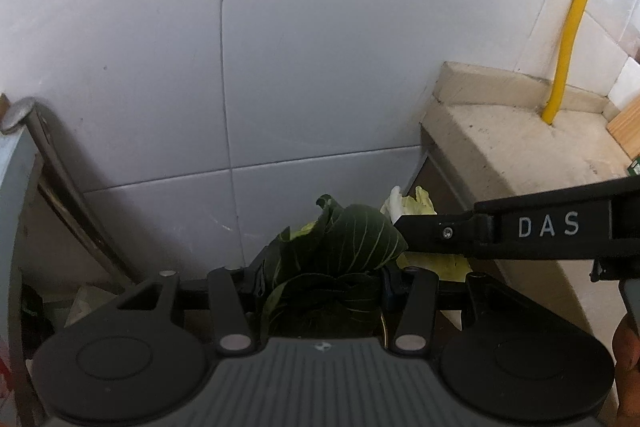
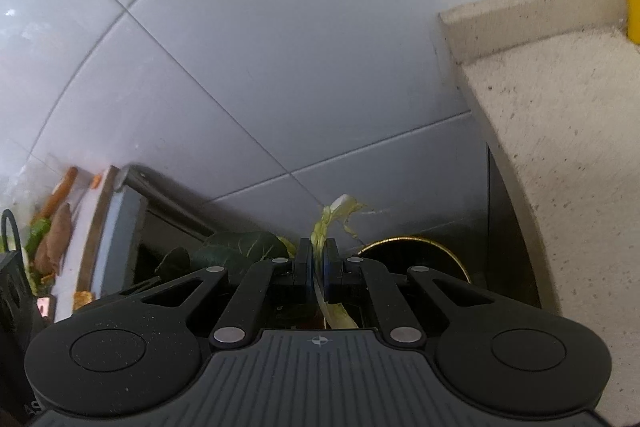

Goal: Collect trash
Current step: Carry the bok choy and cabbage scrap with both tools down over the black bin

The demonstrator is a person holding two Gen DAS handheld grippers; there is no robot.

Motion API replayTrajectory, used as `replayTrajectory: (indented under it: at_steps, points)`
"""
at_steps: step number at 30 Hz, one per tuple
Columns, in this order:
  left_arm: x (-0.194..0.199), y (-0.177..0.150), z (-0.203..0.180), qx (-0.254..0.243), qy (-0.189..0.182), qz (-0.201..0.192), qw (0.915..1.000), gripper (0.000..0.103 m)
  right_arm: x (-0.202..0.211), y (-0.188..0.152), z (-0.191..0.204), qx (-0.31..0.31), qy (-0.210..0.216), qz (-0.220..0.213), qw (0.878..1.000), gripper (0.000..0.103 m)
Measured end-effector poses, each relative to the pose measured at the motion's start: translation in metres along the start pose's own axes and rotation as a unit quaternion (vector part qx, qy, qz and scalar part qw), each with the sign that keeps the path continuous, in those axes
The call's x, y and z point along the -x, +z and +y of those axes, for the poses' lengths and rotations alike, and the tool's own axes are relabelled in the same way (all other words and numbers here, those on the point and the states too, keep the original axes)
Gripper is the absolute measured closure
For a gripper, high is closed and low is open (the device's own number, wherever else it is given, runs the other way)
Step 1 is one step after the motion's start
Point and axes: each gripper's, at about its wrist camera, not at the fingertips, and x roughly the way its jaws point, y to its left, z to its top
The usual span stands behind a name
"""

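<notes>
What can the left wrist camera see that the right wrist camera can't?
Only the left wrist view shows the right claw's arm from the side, marked DAS, and a wooden board on the counter.

Only the right wrist view shows the round bin with its gold rim, and the vegetables lying far left.

Both show the dark green leaves in the left claw, the pale cabbage scrap pinched in the right claw, the tiled wall, the yellow pipe and the stone counter.

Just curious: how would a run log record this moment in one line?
left tongs: gripping dark green leaves | right tongs: shut on pale leaf strip | below: dark bin
</notes>
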Motion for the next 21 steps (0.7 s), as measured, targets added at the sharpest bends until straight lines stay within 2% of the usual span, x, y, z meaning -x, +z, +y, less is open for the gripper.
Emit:
replayTrajectory:
  at_steps: [21]
  points:
    - [-0.062, -0.025, 0.015, 0.034, 0.02, 0.064, 0.9972, 0.059, -0.062, -0.013, -0.021, -0.009, -0.036, 0.064, 0.997, 0.096]
